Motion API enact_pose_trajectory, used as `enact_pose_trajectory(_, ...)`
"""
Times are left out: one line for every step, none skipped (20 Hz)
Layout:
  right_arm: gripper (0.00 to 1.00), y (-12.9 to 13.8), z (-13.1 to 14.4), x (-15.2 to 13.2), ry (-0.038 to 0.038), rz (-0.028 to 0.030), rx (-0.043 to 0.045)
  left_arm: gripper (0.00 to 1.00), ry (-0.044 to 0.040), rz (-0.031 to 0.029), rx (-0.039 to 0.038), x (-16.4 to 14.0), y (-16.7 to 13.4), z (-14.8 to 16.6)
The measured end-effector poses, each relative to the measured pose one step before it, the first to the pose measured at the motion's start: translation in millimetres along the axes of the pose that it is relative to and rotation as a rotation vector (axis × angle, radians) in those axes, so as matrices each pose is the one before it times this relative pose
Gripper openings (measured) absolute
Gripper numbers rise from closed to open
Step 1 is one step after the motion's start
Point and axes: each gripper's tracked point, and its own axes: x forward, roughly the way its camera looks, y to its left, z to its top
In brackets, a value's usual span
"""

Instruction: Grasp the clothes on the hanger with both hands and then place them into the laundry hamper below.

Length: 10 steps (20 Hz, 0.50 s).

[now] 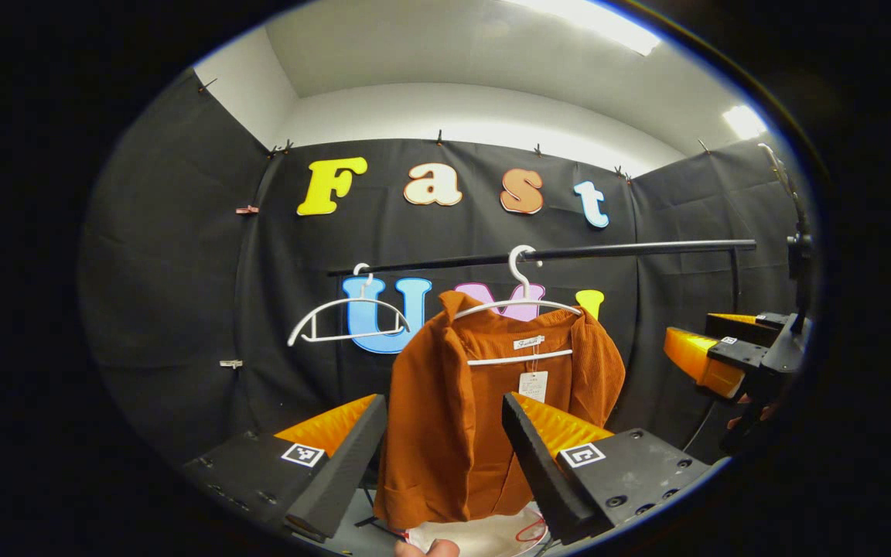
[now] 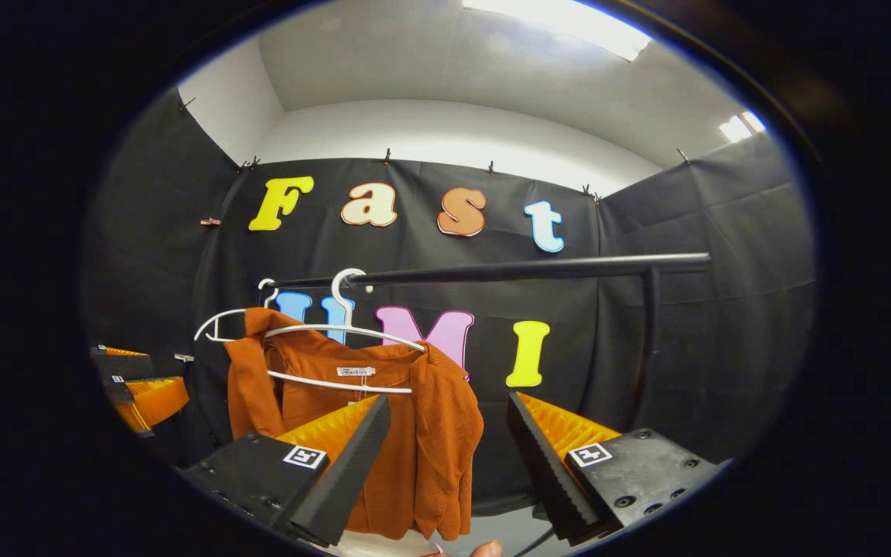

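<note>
A rust-orange jacket (image 1: 445,449) hangs on a white hanger (image 1: 519,305) from a black rail (image 1: 569,252). In the left gripper view my left gripper (image 1: 444,399) is open, a little short of the jacket, which shows between its fingers. My right gripper (image 1: 694,340) hovers off to the right, level with the jacket's shoulder. In the right gripper view the jacket (image 2: 430,433) hangs left of centre and my right gripper (image 2: 448,398) is open, holding nothing. The left gripper (image 2: 144,377) sits at the far left. Something white (image 1: 484,535), hard to identify, lies under the jacket.
An empty white hanger (image 1: 337,317) hangs on the rail left of the jacket. The rail's black upright (image 2: 650,340) stands at the right end. A fingertip (image 1: 426,548) shows at the bottom edge. Black cloth walls close in the booth on three sides.
</note>
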Motion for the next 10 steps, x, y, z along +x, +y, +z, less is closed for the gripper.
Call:
enact_pose_trajectory(0.98, -1.41, -7.09, 11.59, 0.00618, 0.00534, 0.00881, 0.95, 0.00255, 0.00404, 0.00399, 12.73, -4.53, -3.99)
enact_pose_trajectory(0.98, -1.1, -8.13, 9.67, 0.00734, 0.00731, 0.0067, 0.95, 0.00226, 0.01006, 0.00262, 12.5, -2.51, -3.84)
enact_pose_trajectory(0.98, -1.16, -7.61, 9.87, 0.00712, 0.00759, 0.00447, 0.95, 0.0038, 0.01178, 0.00284, 12.4, -1.89, -5.61)
enact_pose_trajectory(0.97, -0.89, -5.92, 9.0, 0.0047, 0.00823, 0.00366, 0.95, 0.00313, 0.01349, 0.00403, 13.25, -1.29, -3.45)
enact_pose_trajectory(0.98, -1.14, -6.36, 9.11, 0.0022, 0.0084, 0.00385, 0.95, 0.00322, 0.01276, 0.00625, 13.21, -0.71, -4.3)
enact_pose_trajectory(0.98, -0.86, -7.0, 9.46, 0.00217, 0.00867, 0.00429, 0.95, 0.00572, 0.01376, 0.00591, 14.08, 0.49, -4.51)
enact_pose_trajectory(0.97, -0.86, -5.87, 9.62, 0.00477, 0.00763, 0.00447, 0.95, 0.01271, 0.01658, 0.002, 1.07, -5.54, -18.26)
enact_pose_trajectory(0.98, -1.32, -5.21, 9.31, 0.00466, 0.00619, 0.00291, 0.95, 0.01278, 0.01794, -0.00657, 13.26, 1.64, -5.61)
enact_pose_trajectory(0.97, -0.75, -4.66, 9.49, 0.00528, 0.00614, 0.00172, 0.94, 0.00853, 0.01295, -0.00868, 11.31, 0.72, -6.1)
enact_pose_trajectory(0.98, -1.89, -5.84, 8.33, 0.0052, 0.00624, 0.00088, 0.95, 0.00218, 0.00976, -0.00366, 11.23, 0.17, -2.72)
